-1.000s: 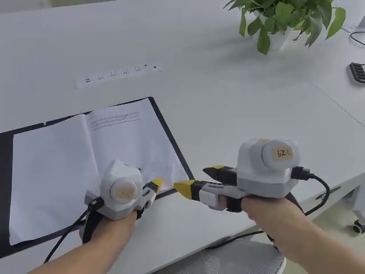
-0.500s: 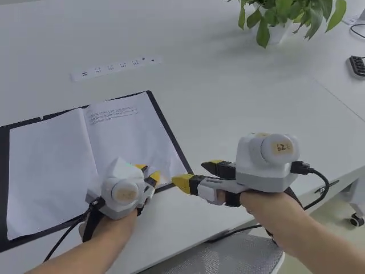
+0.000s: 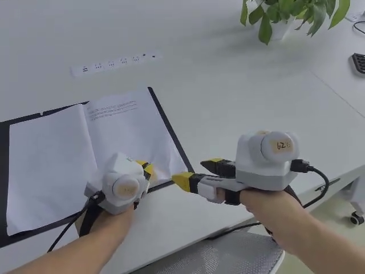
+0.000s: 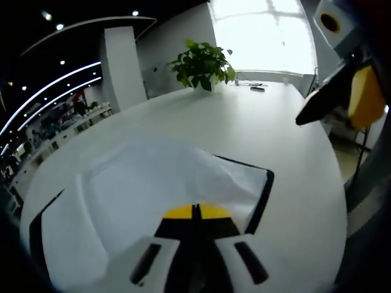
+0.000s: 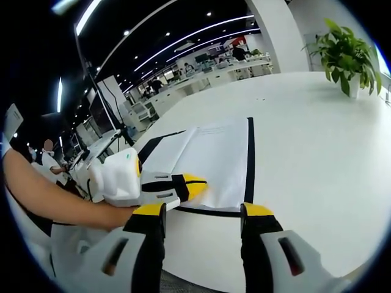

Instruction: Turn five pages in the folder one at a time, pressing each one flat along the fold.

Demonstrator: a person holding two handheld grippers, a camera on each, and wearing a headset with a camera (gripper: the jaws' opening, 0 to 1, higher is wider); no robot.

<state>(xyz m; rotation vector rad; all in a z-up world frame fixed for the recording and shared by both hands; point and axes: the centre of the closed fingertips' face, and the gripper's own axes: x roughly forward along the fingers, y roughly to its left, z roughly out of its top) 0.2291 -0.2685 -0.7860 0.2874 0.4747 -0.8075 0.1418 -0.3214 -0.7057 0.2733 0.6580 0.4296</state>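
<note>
The folder [image 3: 4,171] lies open on the white counter [image 3: 239,103], in front of the person and to the left. Its left-hand page [image 3: 45,165] lies flat and its right-hand page [image 3: 128,131] carries a few printed lines at the top.

The left tongs [image 3: 145,169] sit at the near right corner of the right-hand page with the yellow tips closed against each other. The paper humps up slightly ahead of them in the left gripper view. The right tongs [image 3: 197,173] hover wide apart and empty over the bare counter, just off the folder's near right corner.

This looks like the start of a turn, a corner being picked up. The sheet has yet to go over and be pressed along the fold [image 3: 88,142].

How many of the five pages are already turned cannot be read from the stacks. Whether a sheet is actually nipped between the closed tips is hidden by the tongs' body. The folder's left edge is cut off, and the print is too small to read.
</note>
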